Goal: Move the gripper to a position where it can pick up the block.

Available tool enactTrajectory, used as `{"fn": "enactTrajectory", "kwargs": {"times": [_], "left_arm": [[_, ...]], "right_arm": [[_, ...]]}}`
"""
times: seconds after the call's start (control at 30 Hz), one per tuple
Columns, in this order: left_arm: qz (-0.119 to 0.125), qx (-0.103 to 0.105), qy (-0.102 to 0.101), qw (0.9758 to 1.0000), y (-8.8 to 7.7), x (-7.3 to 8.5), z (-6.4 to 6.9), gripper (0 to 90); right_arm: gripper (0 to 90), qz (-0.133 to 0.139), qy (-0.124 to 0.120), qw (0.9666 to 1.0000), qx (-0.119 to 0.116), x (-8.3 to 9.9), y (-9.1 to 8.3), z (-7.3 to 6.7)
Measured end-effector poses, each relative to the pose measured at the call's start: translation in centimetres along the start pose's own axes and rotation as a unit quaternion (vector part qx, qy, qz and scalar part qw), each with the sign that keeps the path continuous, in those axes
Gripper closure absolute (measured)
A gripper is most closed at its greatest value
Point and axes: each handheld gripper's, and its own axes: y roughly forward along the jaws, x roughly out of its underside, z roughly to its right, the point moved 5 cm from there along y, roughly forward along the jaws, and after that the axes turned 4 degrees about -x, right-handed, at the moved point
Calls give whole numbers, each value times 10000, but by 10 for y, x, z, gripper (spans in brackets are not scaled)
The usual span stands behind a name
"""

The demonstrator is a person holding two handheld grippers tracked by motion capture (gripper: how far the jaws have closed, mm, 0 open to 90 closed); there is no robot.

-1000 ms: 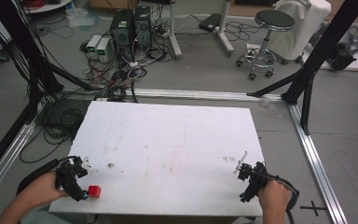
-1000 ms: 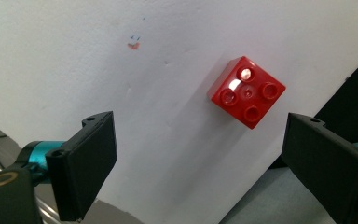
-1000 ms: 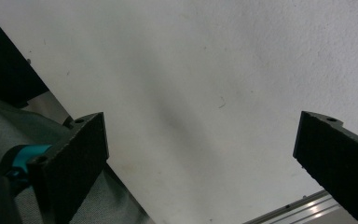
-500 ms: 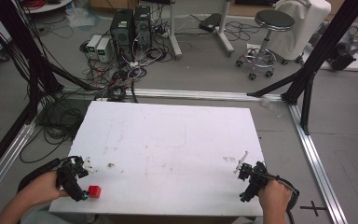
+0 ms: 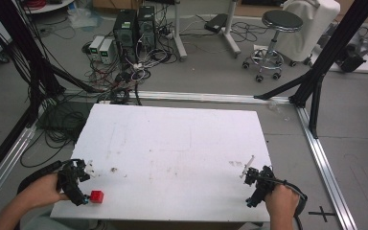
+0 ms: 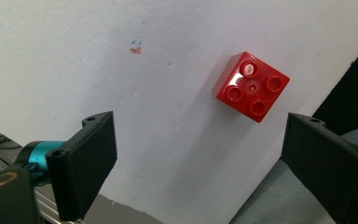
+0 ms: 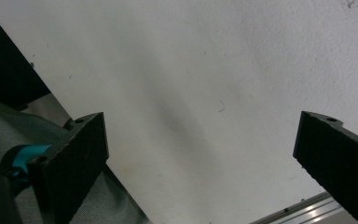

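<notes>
A: One red brick (image 5: 96, 196) is all the white bench (image 5: 182, 143) carries, and it sits at the near left corner, close to the near edge.

B: Where is the left hand-held gripper (image 5: 79, 184)?

A: Just beside the brick, on its left. In the left gripper view the jaws stand wide apart and grasp nothing; the brick (image 6: 252, 86) lies studs up ahead of them, nearer the right-hand jaw than the other, and apart from both.

B: And the right hand-held gripper (image 5: 255, 184)?

A: At the near right corner, well apart from the brick. Its own view shows the jaws spread over bare bench, released, nothing between them.

B: What could go wrong if the left one goes for the brick?

A: My guess: the brick is off-centre between the jaws, so one jaw would likely meet it first and shove it sideways. With the bench edge so near, a shove could send it off onto the floor. It also sits turned to the jaws, so they might catch corners, not flat faces, and it could twist out.
</notes>
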Motion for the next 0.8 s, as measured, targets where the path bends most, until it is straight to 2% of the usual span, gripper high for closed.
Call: {"fn": "enactTrajectory", "kwargs": {"times": [0.07, 0.2, 0.23, 0.57, 0.8], "left_arm": [[-24, 12, 115, 9999, -1, 0, -1, 108], [-55, 30, 196, 9998, -1, -1, -2, 108], [-63, 21, 170, 9998, -1, -1, -2, 108], [-186, -115, 441, 9988, -1, -3, -5, 125], [-179, 56, 743, 9971, 1, -5, -1, 126]], "right_arm": [[23, 9, 9, 10000, -7, 0, 0, 0], [23, 28, 1, 10000, 7, 0, -1, 0], [23, 29, -7, 10000, 11, 0, -1, 0], [23, 44, 8, 10000, 62, -1, -2, 0], [23, 60, 1, 10000, 44, 0, -2, 0]]}}
